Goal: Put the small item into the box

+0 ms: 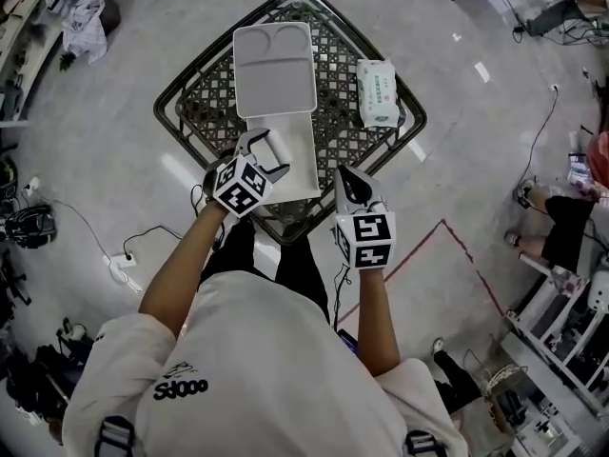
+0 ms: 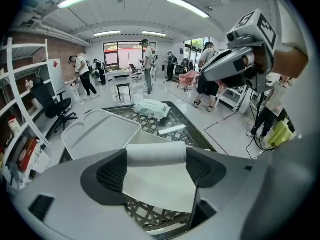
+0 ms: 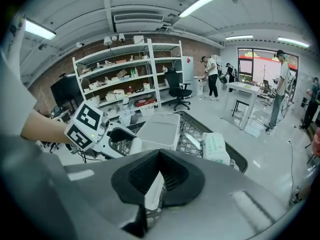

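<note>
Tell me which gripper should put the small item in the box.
Left: the left gripper holds the white roll above the open box; the right gripper is shut beside it.

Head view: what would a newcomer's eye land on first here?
The left gripper stands out first: its fingers clamp a white roll over the near end of the open white box, which sits mid-way across the black lattice table. A wipes pack lies to the right of the box. The right gripper hovers near the box's right side, fingers together.
</note>
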Demonstrator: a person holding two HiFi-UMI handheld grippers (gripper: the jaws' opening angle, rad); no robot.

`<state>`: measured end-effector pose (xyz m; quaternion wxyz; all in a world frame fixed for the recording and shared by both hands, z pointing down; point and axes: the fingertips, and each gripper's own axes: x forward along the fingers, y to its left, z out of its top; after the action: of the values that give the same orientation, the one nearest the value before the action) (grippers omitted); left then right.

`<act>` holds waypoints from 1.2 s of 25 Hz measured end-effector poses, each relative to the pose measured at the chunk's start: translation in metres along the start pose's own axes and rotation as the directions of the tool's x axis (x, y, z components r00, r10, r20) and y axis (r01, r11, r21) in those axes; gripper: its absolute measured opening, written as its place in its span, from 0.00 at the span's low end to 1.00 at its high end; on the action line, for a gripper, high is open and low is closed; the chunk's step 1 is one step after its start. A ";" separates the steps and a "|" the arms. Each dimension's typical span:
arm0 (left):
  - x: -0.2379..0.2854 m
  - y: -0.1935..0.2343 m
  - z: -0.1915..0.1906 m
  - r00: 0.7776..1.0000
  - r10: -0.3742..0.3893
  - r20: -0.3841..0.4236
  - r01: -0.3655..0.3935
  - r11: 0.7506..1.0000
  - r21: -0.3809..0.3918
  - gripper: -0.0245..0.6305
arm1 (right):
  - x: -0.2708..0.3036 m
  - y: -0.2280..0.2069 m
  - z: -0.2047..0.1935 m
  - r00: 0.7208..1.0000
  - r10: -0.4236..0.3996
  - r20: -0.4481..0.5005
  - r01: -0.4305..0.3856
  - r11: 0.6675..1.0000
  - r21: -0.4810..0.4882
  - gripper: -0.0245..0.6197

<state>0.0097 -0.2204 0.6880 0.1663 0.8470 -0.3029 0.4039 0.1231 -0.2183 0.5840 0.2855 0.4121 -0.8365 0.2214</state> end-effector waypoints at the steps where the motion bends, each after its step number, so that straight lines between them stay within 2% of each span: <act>1: 0.006 -0.001 -0.005 1.000 -0.002 -0.017 0.002 1.000 -0.014 0.60 | 0.002 -0.002 -0.003 1.000 0.009 -0.008 -0.009 1.000 -0.002 0.05; 7: 0.038 0.006 -0.020 0.998 -0.012 -0.068 0.001 0.987 -0.160 0.60 | 0.015 -0.019 -0.021 0.998 0.034 -0.053 -0.034 0.999 -0.007 0.05; 15: 0.070 0.023 -0.035 0.986 0.049 -0.161 -0.085 0.971 -0.222 0.60 | 0.028 -0.022 -0.041 0.990 0.079 -0.115 -0.081 0.997 -0.006 0.05; 22: 0.086 0.032 -0.041 0.971 0.109 -0.213 -0.148 0.973 -0.177 0.60 | 0.031 -0.022 -0.048 0.988 0.081 -0.133 -0.080 0.997 0.011 0.05; 30: 0.096 0.028 -0.046 0.956 0.114 -0.271 -0.147 0.984 -0.104 0.60 | 0.034 -0.017 -0.050 0.989 0.077 -0.128 -0.074 0.997 0.023 0.05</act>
<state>0.0116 -0.2534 0.7925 0.2303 0.7518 -0.3576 0.5038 0.1348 -0.2165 0.6454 0.3266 0.3675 -0.8293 0.2657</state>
